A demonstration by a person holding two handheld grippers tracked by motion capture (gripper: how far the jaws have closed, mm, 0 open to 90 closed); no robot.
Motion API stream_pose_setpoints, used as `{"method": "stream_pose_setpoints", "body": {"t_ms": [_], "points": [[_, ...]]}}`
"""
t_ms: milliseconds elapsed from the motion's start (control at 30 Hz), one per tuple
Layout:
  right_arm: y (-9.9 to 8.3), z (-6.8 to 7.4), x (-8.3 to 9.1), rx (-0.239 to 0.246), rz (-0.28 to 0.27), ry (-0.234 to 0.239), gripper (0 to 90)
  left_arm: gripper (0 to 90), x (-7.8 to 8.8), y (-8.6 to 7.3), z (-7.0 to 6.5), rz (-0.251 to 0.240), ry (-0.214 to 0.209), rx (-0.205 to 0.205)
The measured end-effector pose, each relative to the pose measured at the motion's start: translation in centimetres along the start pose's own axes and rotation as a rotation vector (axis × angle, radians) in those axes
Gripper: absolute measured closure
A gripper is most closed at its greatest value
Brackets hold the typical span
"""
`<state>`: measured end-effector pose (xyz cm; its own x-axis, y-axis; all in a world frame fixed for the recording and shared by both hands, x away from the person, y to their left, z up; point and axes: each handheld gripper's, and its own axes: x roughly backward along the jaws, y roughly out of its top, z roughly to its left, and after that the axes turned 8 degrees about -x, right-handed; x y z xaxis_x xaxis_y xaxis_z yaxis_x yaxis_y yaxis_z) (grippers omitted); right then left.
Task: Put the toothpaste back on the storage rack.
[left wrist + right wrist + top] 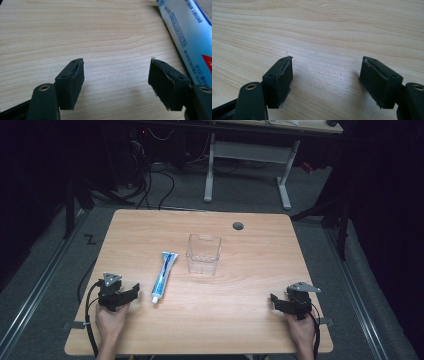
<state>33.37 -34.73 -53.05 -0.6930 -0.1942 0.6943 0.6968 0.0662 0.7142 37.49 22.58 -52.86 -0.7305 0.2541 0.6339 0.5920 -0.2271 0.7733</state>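
Note:
A blue and white toothpaste tube lies flat on the wooden table, its cap toward the near edge. Just to its right stands a clear plastic box, upright and open on top. My left gripper rests low near the table's front left, open, just left of the tube's cap. In the left gripper view the jaws stand wide apart over bare wood, with the toothpaste tube along the right side. My right gripper sits open near the front right, with bare wood between its jaws.
A round cable hole sits near the table's far edge. Beyond the table stand a white desk frame and loose cables on the grey floor. A metal rail runs along the floor at the left.

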Motion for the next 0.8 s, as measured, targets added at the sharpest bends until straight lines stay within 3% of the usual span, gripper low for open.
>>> {"method": "stream_pose_setpoints", "body": {"t_ms": [200,300,800], "points": [[0.0,0.0,0.0,0.000,0.000,0.000,26.2,28.8,1.0,0.3,-0.1,-0.077,-0.039,0.078],[0.0,0.0,0.0,0.000,0.000,0.000,26.2,29.0,1.3,0.4,-0.2,-0.082,-0.059,0.099],[0.0,0.0,0.0,0.002,0.001,0.001,26.1,30.7,2.4,0.5,-1.3,-0.069,-0.101,0.057]]}}
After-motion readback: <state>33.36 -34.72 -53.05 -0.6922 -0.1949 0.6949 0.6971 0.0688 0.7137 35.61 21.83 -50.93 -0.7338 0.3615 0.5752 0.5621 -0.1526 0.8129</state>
